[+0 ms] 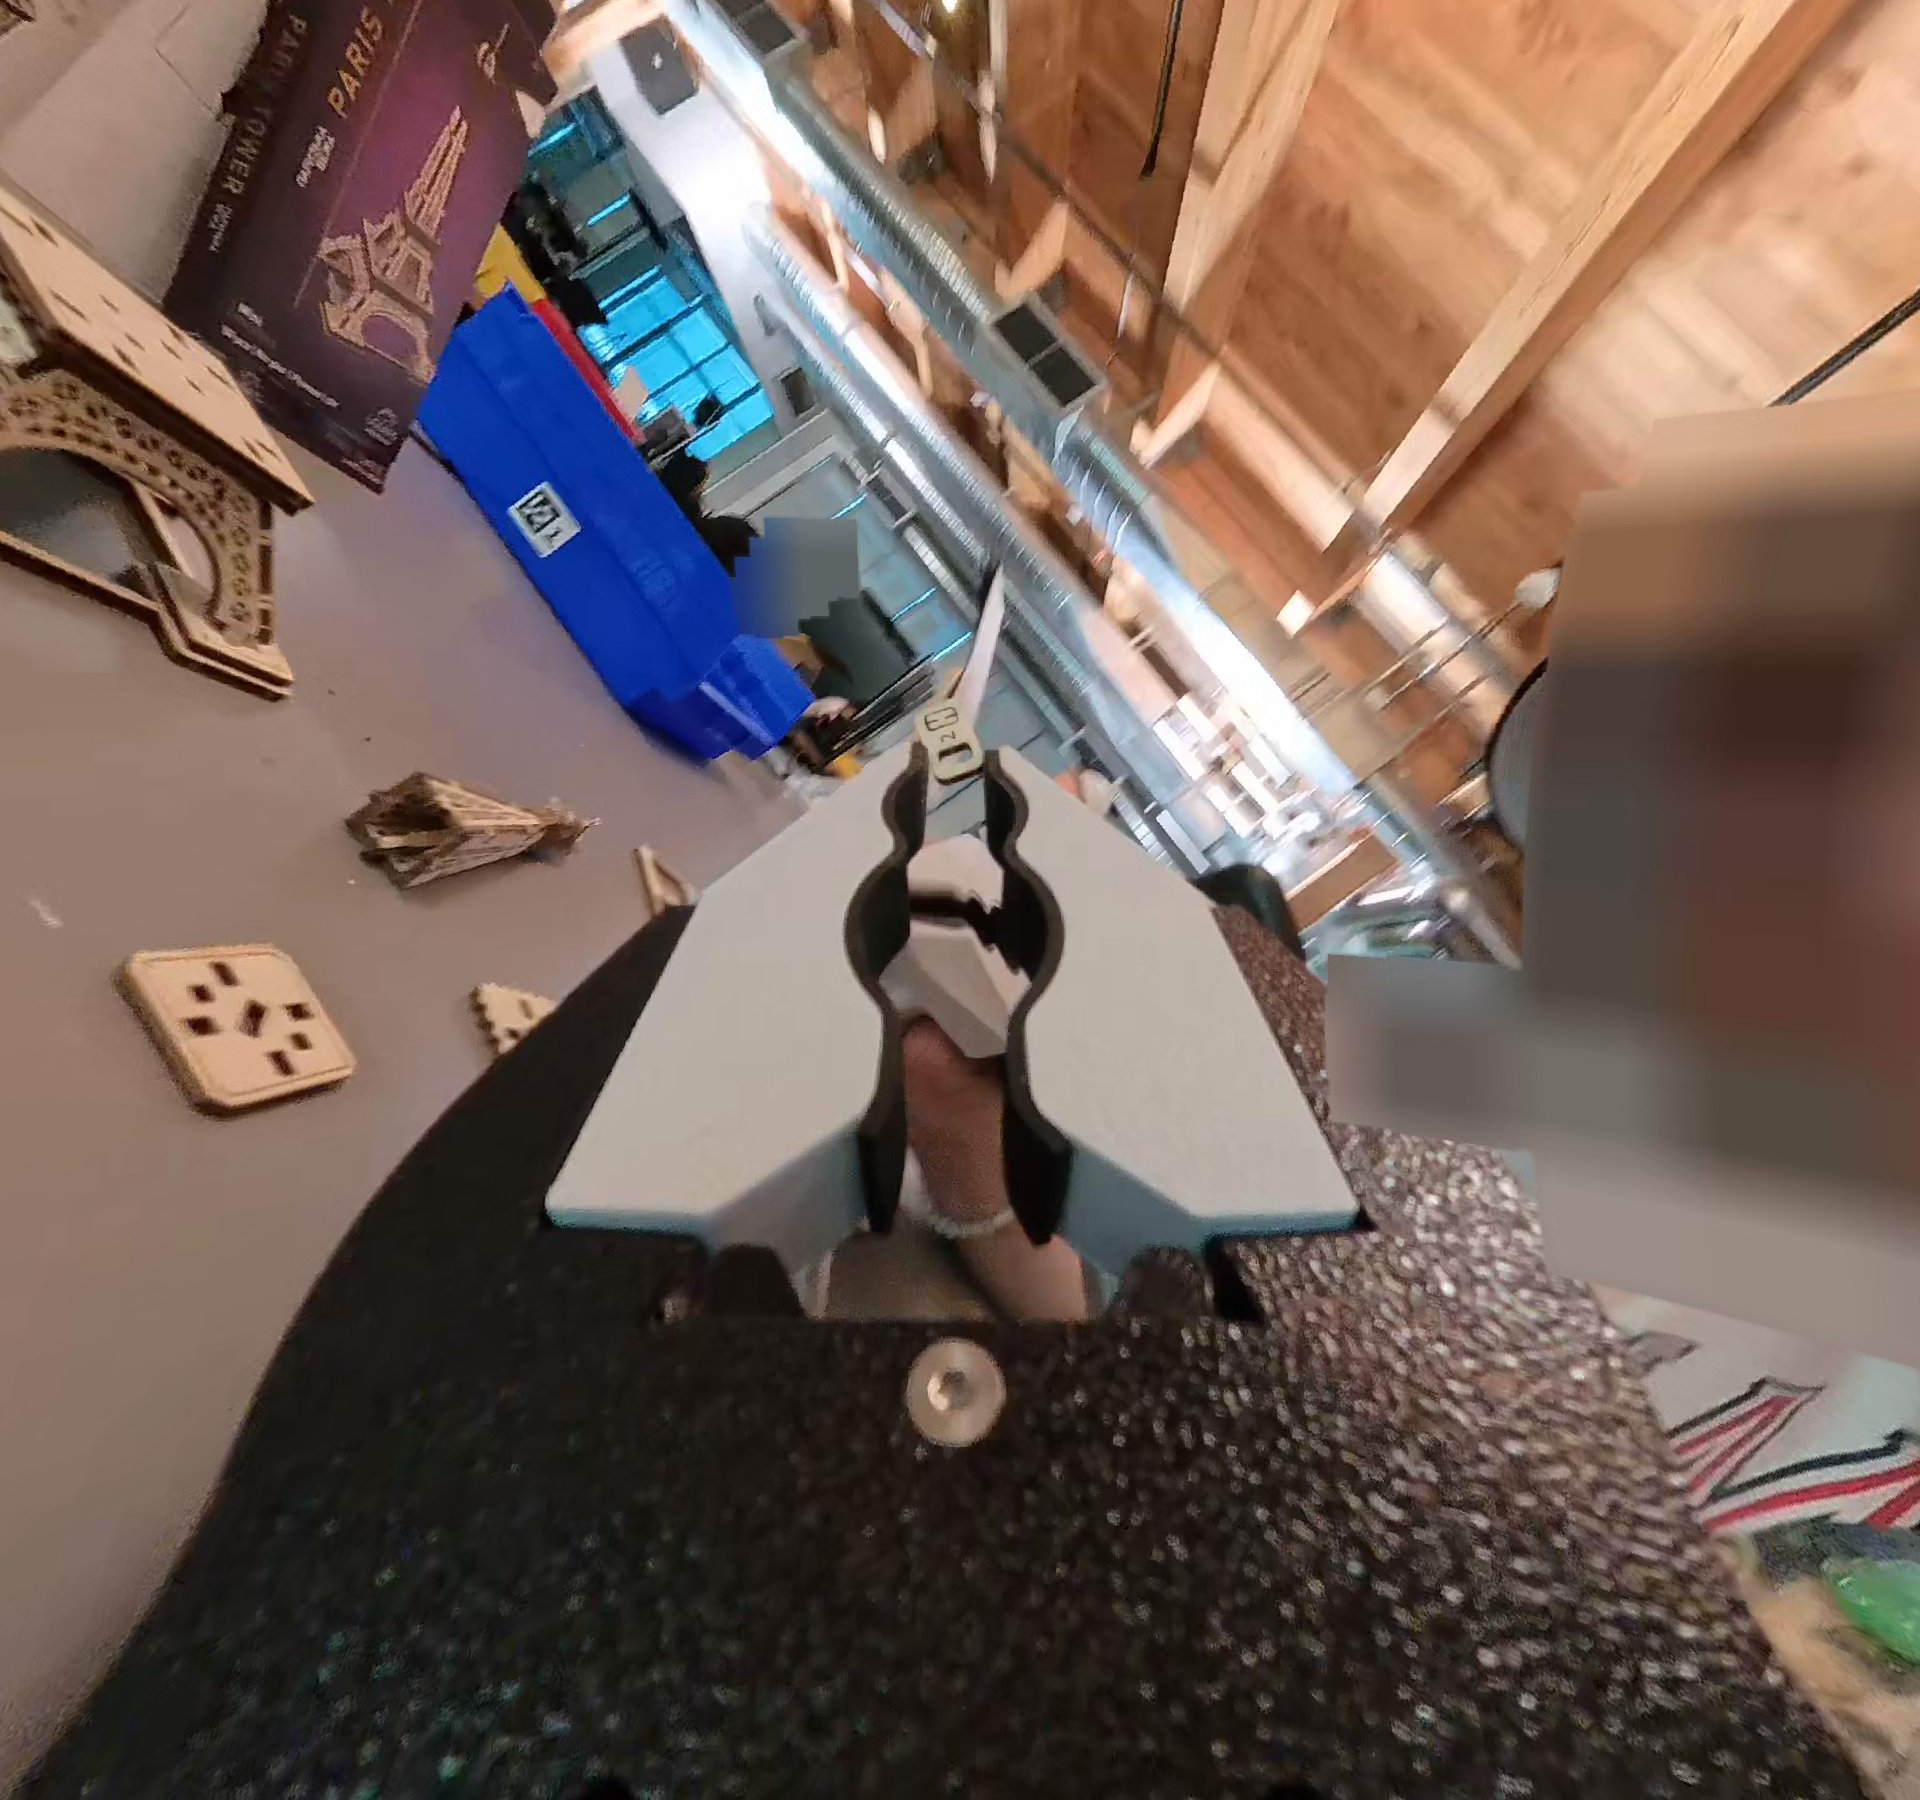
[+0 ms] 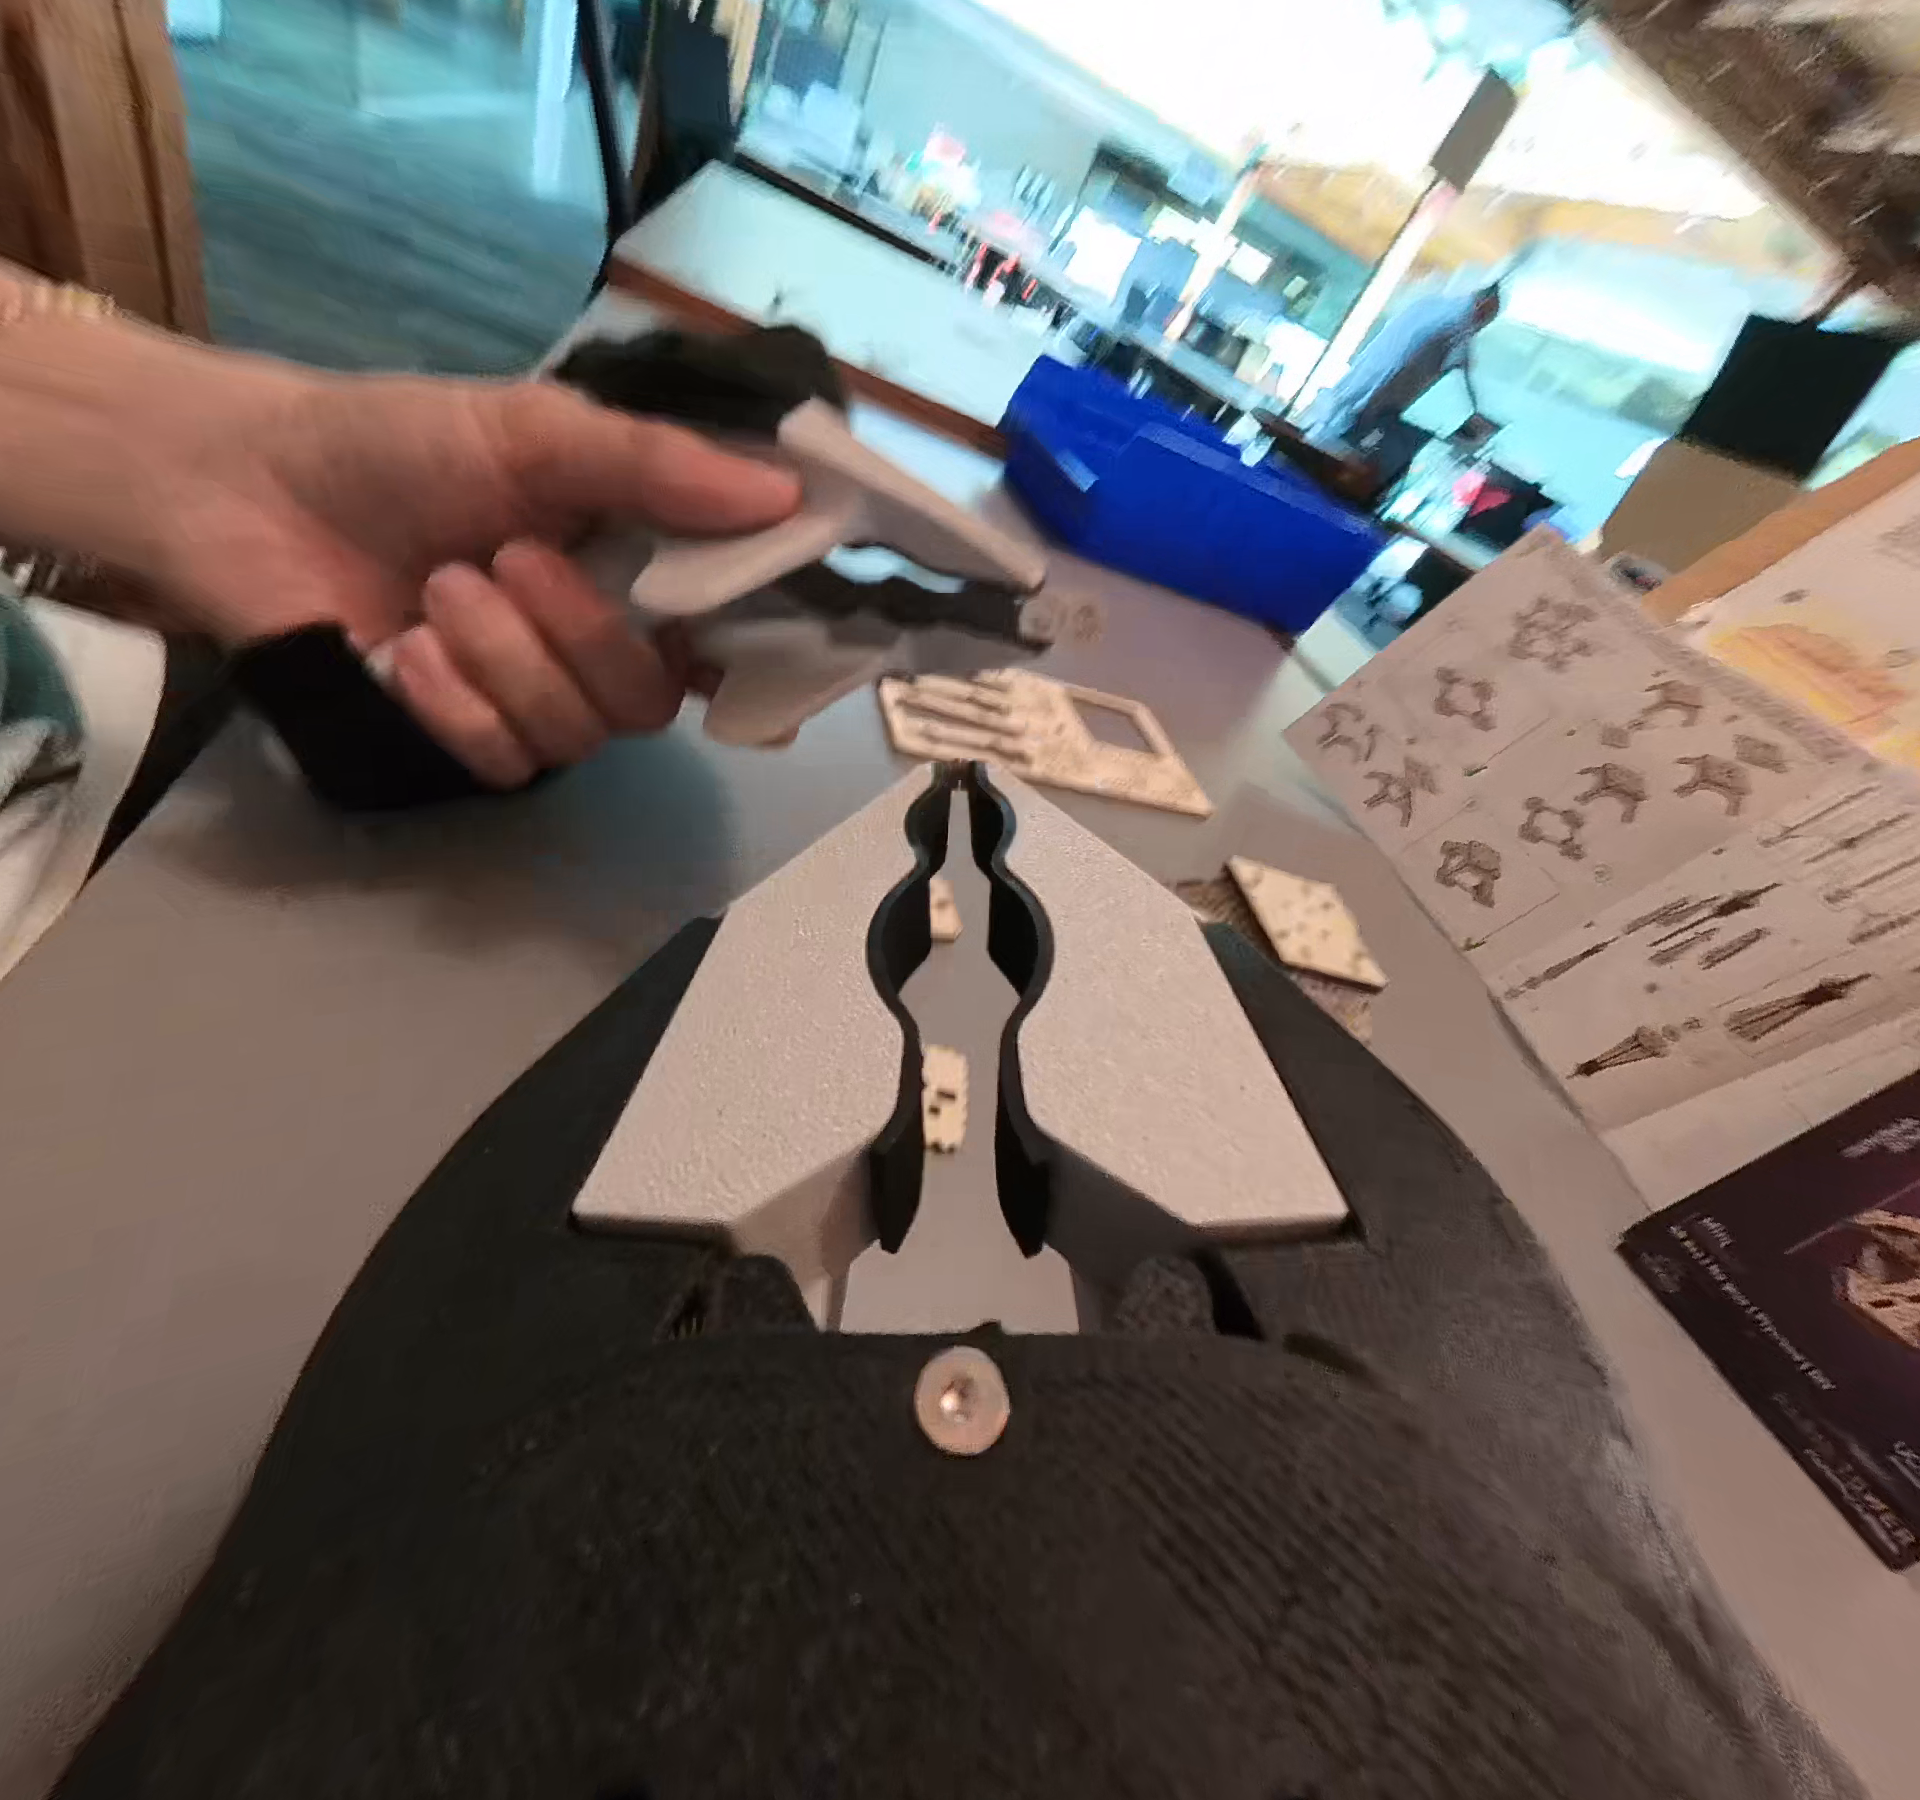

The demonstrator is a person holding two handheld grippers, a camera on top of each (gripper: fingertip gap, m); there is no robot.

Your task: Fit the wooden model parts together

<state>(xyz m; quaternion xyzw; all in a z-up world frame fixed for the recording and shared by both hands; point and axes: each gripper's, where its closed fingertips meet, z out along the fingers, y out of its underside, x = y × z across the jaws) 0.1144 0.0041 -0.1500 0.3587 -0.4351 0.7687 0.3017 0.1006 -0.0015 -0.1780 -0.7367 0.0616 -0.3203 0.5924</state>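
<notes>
My left gripper (image 1: 951, 763) is shut on a small flat wooden part (image 1: 951, 742) with a thin spike (image 1: 985, 633) rising from it, held up off the grey table (image 1: 156, 1335). It also shows in the right wrist view (image 2: 1034, 612), held in a hand (image 2: 436, 545), with the small part (image 2: 1070, 620) at its tips. My right gripper (image 2: 959, 774) is low over the table with its tips together and nothing visible between them. A wooden tower base (image 1: 135, 462), a tower section lying on its side (image 1: 457, 831) and a square plate with slots (image 1: 239, 1023) lie on the table.
A cut-out wooden sheet (image 2: 1039, 732), a square plate (image 2: 1304, 919) and small loose pieces (image 2: 943, 1096) lie ahead of my right gripper. An instruction sheet (image 2: 1662, 815) and a dark kit box (image 2: 1818, 1314) are at the right. A blue bin (image 2: 1174, 493) stands at the table's far edge. My left and right fingertips are right by each other.
</notes>
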